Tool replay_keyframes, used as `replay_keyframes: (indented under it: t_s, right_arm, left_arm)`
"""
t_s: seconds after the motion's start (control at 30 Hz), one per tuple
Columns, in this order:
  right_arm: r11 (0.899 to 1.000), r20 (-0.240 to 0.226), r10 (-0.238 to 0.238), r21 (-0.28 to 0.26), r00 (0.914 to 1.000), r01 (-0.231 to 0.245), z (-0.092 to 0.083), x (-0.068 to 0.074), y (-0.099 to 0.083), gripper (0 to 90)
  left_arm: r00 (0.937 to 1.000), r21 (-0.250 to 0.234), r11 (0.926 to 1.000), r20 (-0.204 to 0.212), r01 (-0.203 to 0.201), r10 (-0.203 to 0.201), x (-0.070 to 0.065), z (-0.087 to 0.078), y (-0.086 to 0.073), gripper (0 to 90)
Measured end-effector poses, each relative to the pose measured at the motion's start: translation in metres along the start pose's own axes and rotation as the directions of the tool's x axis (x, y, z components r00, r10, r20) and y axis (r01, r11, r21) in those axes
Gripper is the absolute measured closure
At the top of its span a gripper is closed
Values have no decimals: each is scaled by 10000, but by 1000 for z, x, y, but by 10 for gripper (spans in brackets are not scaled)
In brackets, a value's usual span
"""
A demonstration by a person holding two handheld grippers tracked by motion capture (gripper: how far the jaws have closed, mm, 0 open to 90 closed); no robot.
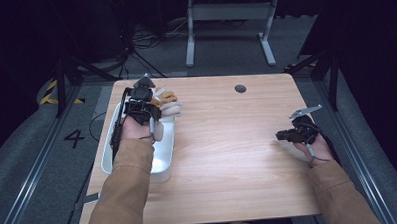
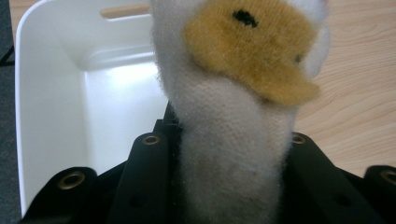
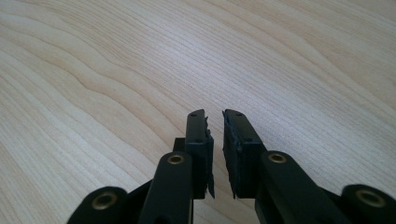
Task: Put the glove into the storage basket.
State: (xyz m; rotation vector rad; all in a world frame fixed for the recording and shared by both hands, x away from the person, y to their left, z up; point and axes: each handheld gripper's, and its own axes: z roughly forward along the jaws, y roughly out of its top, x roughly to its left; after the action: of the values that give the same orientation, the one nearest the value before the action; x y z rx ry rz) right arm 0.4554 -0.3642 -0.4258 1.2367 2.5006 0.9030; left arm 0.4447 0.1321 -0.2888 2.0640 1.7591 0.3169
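Plush toy (image 2: 233,107), white fuzzy body with an ochre patch and a small black stitched mark, sits clamped in your left gripper (image 1: 147,110); in the left gripper view it rises from bottom centre to the top edge, long axis running straight out along the jaws, which pinch its lower body on both flanks. In the high view the toy (image 1: 167,104) shows at upper left of the frame, sticking out past the gripper over the far right corner of the white plastic bin (image 1: 165,160); part of it seems to hang over the rim, part over bare wood. That is the relation to watch: the bin's open well lies down and to the left of the toy in the left gripper view, so my guess is a short shift that way before release; the soft pile will compress and may cling to the pads.

Bin: smooth, glossy, rounded corners, a handle slot (image 2: 125,10) at its far wall.

Your right gripper (image 1: 287,135) rests at the right side of the frame, well apart from the toy; jaws nearly together, a thin gap, nothing between them, pointing across the pale wood-grain table (image 3: 116,70).
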Motion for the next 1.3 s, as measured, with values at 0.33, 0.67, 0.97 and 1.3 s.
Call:
replay_keyframes:
  t_s: [0.33,0.67,0.97,1.3]
  right_arm:
    - [10000,42,-11,23,10000,11,1,1,0,794]
    - [10000,83,-25,72,10000,24,2,0,-1,787]
    - [9999,154,-25,103,9999,24,3,0,-2,779]
    - [9998,246,-163,142,9996,160,3,3,0,775]
  left_arm:
    - [9990,225,9987,-78,447,-445,18,6,-5,682]
    - [9961,553,9951,-377,821,-801,32,29,-12,680]
    - [9930,752,9902,-193,1181,-1169,41,50,-23,678]
    - [9857,966,9810,-209,1682,-1670,50,74,-31,676]
